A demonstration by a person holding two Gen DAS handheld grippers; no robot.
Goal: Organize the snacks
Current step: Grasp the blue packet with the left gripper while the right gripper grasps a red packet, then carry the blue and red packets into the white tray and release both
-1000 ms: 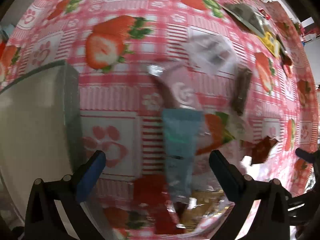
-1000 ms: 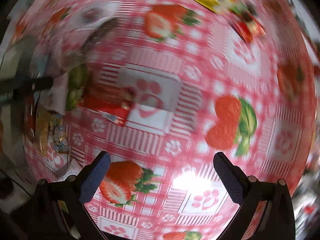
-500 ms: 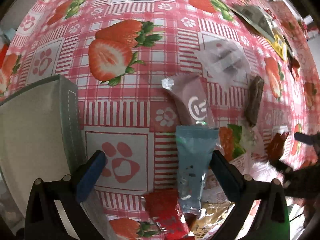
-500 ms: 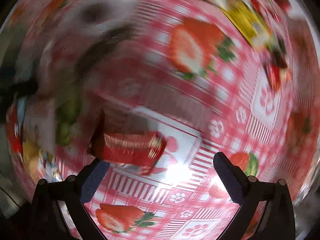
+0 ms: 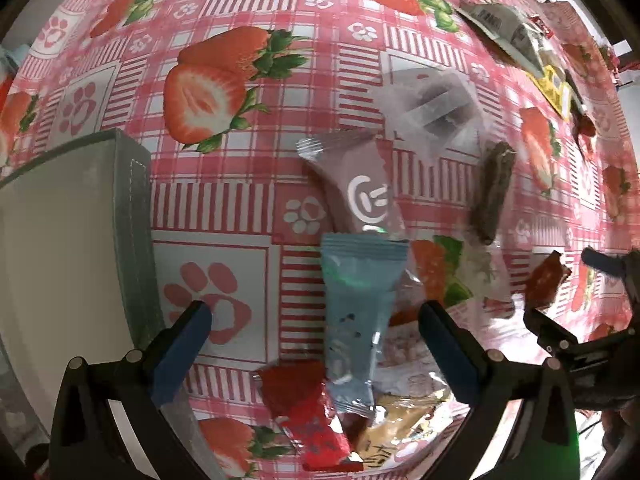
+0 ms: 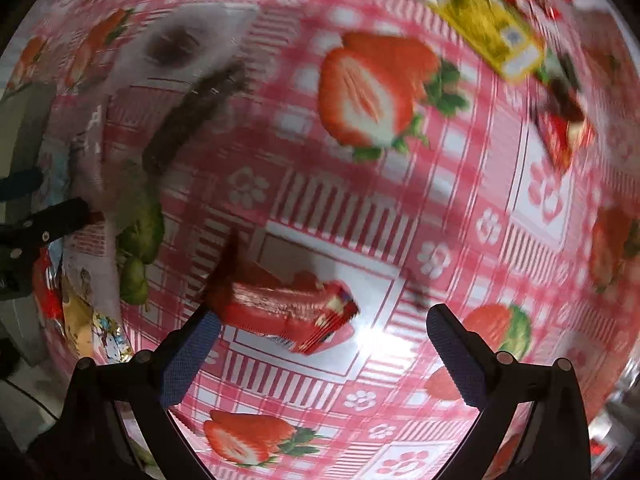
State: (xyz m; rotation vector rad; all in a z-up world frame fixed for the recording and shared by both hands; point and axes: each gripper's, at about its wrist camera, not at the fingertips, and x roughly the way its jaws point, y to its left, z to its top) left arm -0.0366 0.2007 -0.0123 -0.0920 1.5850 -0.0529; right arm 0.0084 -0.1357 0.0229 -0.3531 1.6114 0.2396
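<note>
Pink strawberry-print tablecloth (image 5: pixel 248 208) strewn with snack packets, grey box (image 5: pixel 60 240) at left, both jaws wide, empty.

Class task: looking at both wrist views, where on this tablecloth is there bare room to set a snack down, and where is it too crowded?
Free: the cloth between the grey box and the pink packet, around the big strawberry print. Crowded: near the blue packet, red packet and clear wrappers.

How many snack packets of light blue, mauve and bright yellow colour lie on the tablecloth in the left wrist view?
light blue packet: 1
mauve packet: 1
bright yellow packet: 1
Total: 3
</note>
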